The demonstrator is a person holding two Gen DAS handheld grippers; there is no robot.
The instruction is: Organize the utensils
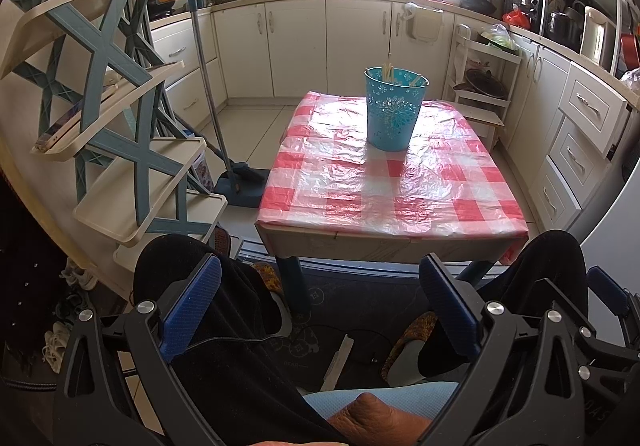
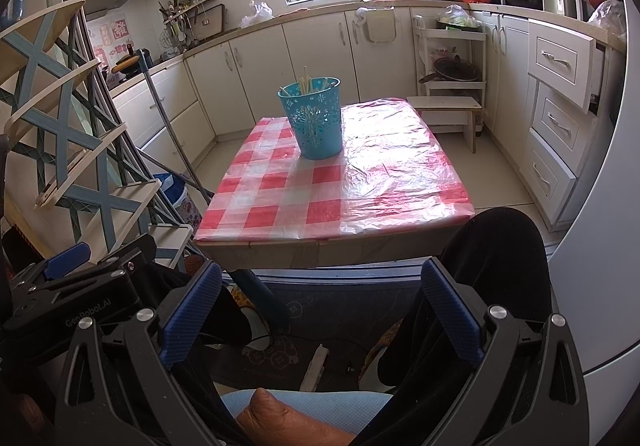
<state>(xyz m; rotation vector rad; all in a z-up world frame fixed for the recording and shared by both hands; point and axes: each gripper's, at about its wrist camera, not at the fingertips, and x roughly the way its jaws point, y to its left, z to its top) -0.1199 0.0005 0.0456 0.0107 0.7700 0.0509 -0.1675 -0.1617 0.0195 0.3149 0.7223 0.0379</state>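
A turquoise perforated bucket (image 1: pixel 393 109) stands on the far part of a small table with a red-and-white checked cover (image 1: pixel 384 202). Pale wooden chopsticks (image 1: pixel 387 71) stick up inside it. It also shows in the right wrist view (image 2: pixel 315 117), with the chopsticks (image 2: pixel 306 83) in it, on the table (image 2: pixel 320 206). My left gripper (image 1: pixel 320 306) is open and empty, held low in front of the table's near edge, above the person's knees. My right gripper (image 2: pixel 320 306) is open and empty, at the same height, beside the left one.
A blue-and-cream tiered shelf rack (image 1: pixel 120 134) stands to the left. A mop and dustpan (image 1: pixel 236 174) lean beside the table. White cabinets (image 1: pixel 304 46) line the back, drawers (image 2: pixel 556 126) the right. A small stool (image 2: pixel 444 106) stands behind the table. The person's knees (image 1: pixel 192 286) are below.
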